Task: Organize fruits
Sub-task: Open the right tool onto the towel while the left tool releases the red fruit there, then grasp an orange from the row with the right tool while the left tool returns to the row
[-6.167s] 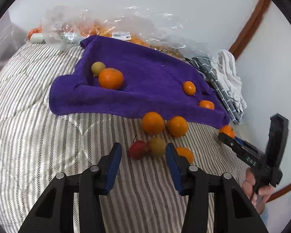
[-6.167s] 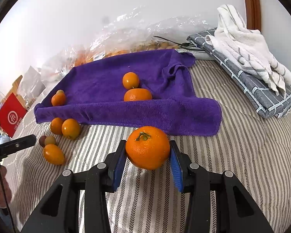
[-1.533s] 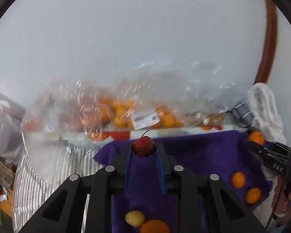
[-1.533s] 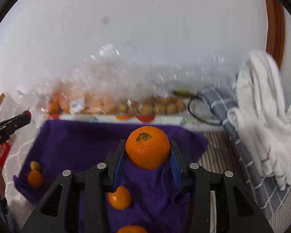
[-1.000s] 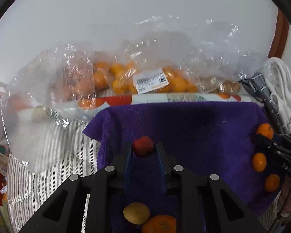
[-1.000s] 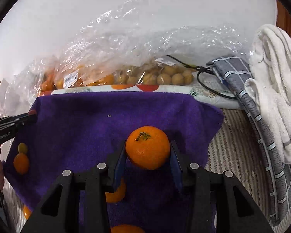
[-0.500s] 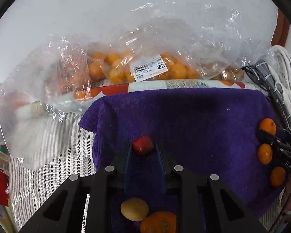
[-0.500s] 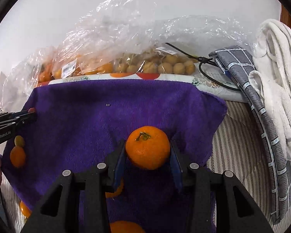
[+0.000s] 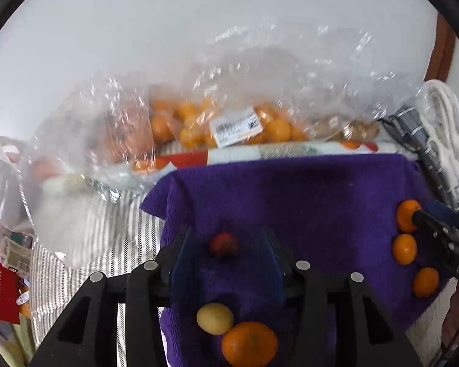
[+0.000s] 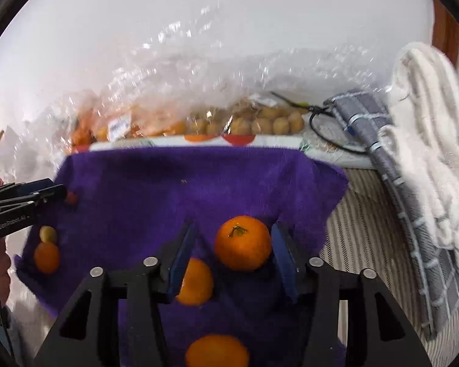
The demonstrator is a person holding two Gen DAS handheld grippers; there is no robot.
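Note:
A purple towel lies on the striped bed and also shows in the right wrist view. My left gripper is open, with a small red fruit lying on the towel between its fingers. A yellow-green fruit and an orange lie nearer me. My right gripper is open around a large orange, which rests on the towel close to the right finger. Two more oranges lie below it.
Clear plastic bags of oranges and small brown fruits lie behind the towel by the white wall. A grey checked cloth and a white towel are at the right. A red packet is at the left.
Both grippers have opened. The red fruit and the large orange now lie released on the purple towel between the spread fingers.

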